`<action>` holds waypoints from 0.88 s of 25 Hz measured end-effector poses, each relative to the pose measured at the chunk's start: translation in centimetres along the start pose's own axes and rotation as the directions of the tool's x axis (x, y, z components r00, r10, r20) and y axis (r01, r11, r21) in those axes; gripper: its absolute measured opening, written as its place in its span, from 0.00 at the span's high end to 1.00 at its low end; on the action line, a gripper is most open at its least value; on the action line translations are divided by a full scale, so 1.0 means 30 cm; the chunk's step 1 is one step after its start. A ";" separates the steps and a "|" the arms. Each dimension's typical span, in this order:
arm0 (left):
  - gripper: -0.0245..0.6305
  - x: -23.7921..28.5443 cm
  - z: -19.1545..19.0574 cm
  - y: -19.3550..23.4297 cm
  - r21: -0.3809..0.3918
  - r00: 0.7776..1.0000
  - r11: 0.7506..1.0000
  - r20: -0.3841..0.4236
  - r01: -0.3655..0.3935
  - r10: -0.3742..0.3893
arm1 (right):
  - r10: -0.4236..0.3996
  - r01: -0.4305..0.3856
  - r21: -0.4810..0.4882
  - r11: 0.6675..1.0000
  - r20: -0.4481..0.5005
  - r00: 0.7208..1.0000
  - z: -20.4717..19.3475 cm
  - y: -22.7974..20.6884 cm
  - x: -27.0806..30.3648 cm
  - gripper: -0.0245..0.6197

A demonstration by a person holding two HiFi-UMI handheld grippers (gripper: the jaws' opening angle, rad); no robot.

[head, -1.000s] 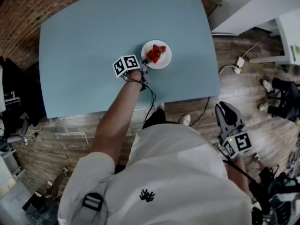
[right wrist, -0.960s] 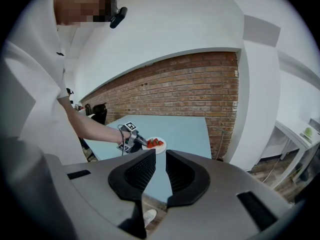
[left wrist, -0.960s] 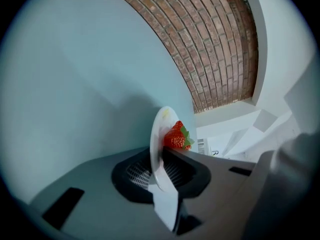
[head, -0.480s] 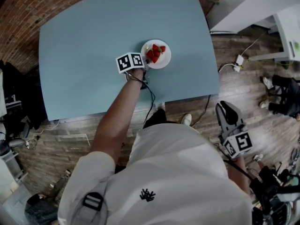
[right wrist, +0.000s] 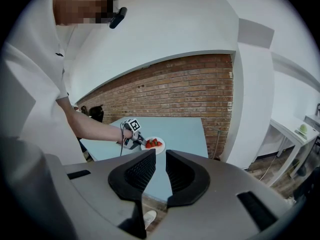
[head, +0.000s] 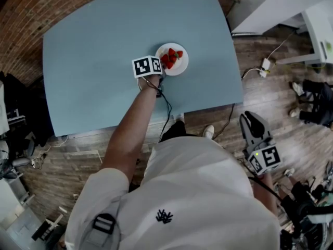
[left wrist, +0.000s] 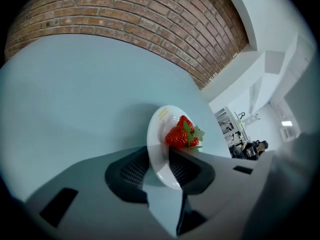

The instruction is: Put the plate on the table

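A small white plate [head: 180, 66] with red strawberries [head: 170, 59] rests flat on the light blue table [head: 99, 51], right of its centre. My left gripper [head: 162, 69] sits at the plate's near-left rim. In the left gripper view the plate [left wrist: 160, 129] still has its rim between the two pads while the jaws are opening, and the strawberries [left wrist: 182, 133] lie just beyond. My right gripper [head: 252, 124] hangs low beside the person's right hip, off the table. Its jaws stand a little apart with nothing between them [right wrist: 160, 170].
The table's front edge [head: 156, 120] runs just ahead of the person's feet. White furniture [head: 270, 4] stands at the far right, with a power strip and cables [head: 266, 69] on the wooden floor. Dark clutter [head: 15, 113] lies at the left.
The left gripper's marker cube has shifted slightly right and away, closer to the plate. The plate stays flat on the table. The right gripper hangs where it was.
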State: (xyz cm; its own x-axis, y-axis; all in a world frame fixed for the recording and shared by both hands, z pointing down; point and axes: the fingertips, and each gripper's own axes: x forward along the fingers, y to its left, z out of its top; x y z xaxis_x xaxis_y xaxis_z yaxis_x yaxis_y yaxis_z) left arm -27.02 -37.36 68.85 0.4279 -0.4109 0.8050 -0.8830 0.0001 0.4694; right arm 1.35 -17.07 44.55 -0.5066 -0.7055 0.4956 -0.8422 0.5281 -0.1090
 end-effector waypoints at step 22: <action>0.74 -0.013 0.018 0.056 0.178 0.983 0.967 0.062 -0.181 0.172 | 0.000 0.000 0.005 1.000 -0.010 1.000 -0.013 0.000 0.008 0.86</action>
State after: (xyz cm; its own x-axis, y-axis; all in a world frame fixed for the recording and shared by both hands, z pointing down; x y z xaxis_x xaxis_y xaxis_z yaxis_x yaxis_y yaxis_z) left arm -28.79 -37.70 69.12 0.2565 -0.4604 0.8499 -0.9658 -0.0876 0.2441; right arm 1.31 -17.04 45.02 -0.5043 -0.7009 0.5044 -0.8434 0.5253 -0.1133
